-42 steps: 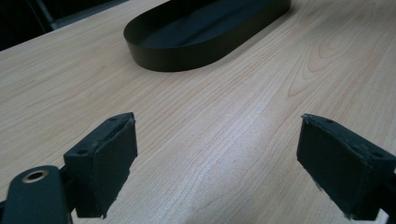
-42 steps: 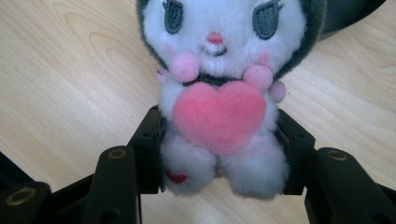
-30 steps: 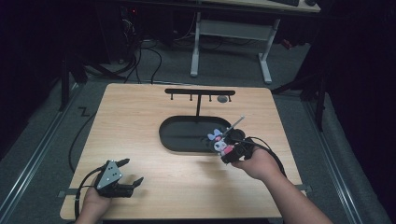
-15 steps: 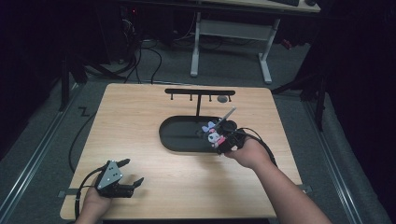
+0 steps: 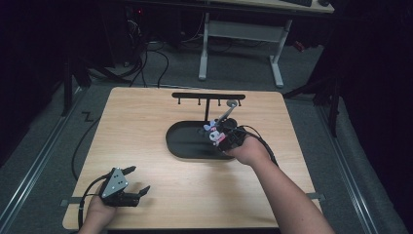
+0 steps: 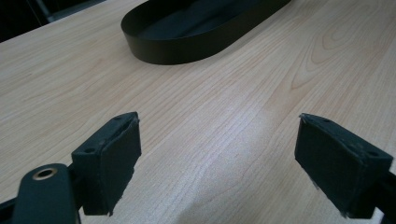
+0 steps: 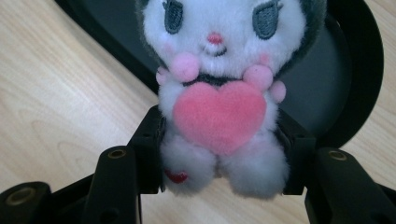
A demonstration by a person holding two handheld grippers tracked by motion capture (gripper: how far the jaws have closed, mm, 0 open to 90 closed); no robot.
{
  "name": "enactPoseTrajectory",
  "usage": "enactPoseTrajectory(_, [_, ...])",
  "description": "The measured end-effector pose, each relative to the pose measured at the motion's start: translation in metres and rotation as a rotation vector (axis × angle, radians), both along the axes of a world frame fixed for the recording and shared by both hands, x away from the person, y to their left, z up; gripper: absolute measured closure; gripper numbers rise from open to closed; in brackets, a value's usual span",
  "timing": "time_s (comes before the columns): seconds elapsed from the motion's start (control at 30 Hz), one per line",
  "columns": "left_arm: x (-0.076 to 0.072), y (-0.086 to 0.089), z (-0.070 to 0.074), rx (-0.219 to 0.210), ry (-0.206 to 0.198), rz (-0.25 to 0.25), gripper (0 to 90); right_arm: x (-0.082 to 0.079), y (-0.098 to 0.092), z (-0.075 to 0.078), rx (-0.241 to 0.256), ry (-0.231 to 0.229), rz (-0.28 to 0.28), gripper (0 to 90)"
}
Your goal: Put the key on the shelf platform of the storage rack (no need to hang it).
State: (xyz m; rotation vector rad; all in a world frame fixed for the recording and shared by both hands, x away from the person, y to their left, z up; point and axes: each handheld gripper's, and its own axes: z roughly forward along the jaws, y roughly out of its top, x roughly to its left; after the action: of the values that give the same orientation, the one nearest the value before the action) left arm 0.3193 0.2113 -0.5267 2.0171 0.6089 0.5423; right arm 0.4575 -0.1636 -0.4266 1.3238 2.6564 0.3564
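One plush toy (image 7: 219, 93) sits pinched in the right claw (image 7: 219, 154) over the black tray (image 5: 180, 141); left claw (image 6: 219, 163) gapes.

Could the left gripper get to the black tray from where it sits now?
Probably yes. The left gripper, jaws open with nothing between them, rests near the table's front-left corner, and bare wood lies between it and the black tray. The right gripper holds a plush toy over the tray's far side.

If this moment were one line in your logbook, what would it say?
right gripper: shut on plush toy, above black tray | left gripper: open, idle near table front edge | hook rack: behind tray
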Motion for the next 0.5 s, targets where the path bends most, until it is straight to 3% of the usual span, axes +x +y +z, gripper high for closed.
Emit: enactPoseTrajectory(0.5, [0.001, 0.001, -0.001, 0.004, 0.010, -0.007, 15.2, 0.030, 0.019, -0.017, -0.004, 0.011, -0.010, 47.5])
